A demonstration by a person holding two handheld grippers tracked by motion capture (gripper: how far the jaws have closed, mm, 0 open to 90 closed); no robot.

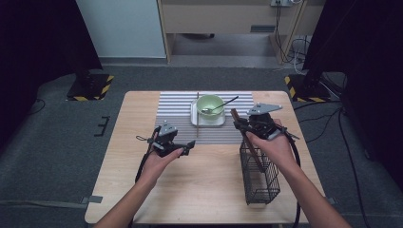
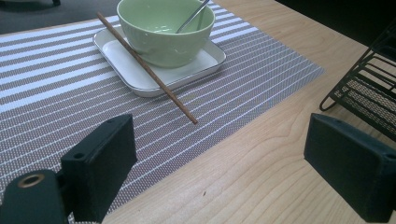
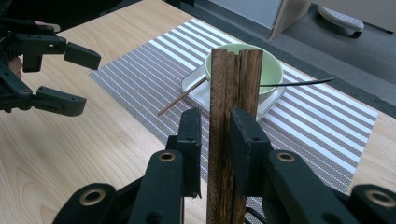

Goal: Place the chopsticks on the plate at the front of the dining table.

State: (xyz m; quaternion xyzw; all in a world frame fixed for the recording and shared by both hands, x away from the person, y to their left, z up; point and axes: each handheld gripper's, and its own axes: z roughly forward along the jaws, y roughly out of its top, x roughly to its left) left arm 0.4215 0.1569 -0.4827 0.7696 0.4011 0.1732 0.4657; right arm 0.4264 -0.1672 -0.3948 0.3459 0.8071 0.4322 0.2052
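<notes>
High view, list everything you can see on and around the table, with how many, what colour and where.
Table: one, light wood, centre.
Placemat: one, grey and white striped, far half of table.
Tray: one, white, square, on placemat.
Bowl: one, pale green, on tray.
Spoon: one, metal, in bowl, handle pointing right.
Chopstick: one, brown, lying across tray's left edge.
Wire basket: one, black, right side of table.
Wooden stick: one, dark brown, clamped in right tool above basket.
Left tool: black, open, near placemat's front edge.
Right tool: black, shut on the stick.
Hands: two, from bottom.
</notes>
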